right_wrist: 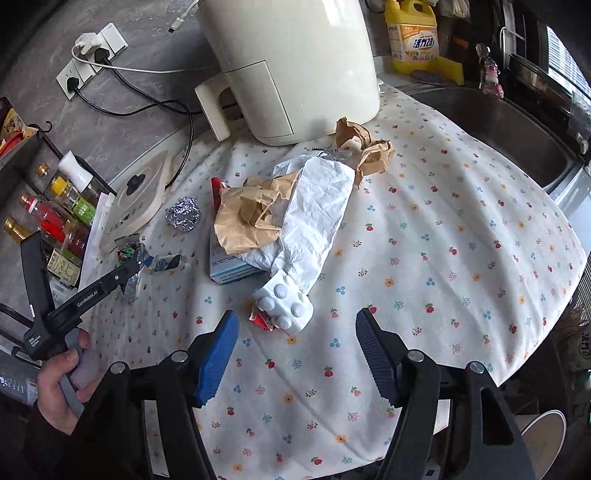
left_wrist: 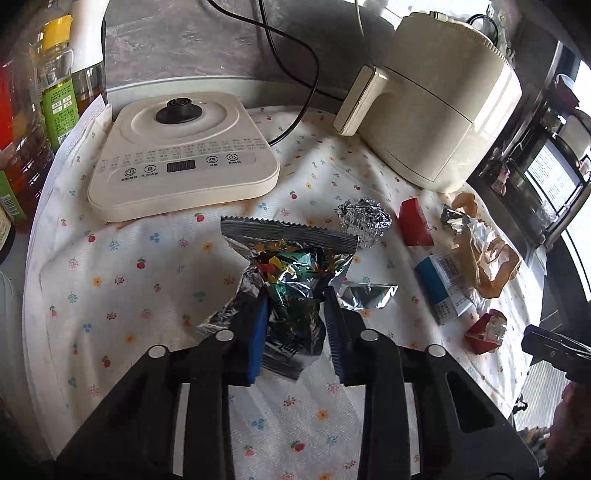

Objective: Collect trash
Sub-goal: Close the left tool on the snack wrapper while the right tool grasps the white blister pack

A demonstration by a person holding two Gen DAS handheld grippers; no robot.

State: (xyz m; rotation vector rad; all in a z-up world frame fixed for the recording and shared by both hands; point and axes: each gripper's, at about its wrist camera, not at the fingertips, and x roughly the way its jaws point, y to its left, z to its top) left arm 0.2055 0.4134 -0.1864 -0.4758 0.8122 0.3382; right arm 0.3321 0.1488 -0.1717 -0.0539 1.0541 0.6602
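Our left hand-held gripper clamps the foil snack wrapper; our right hand-held gripper, jaws apart, faces the blister pack just above it at frame centre.

Legible text was sparse. The left gripper body read "GenRobot.AI". The yellow detergent bottle label showed "28" after Chinese characters. Button captions on the cream cooker base and the oil bottle label stayed unreadable.

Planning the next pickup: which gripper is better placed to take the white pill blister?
Right. The right gripper is open with the blister just ahead of its jaws; the left gripper is shut on the foil wrapper.
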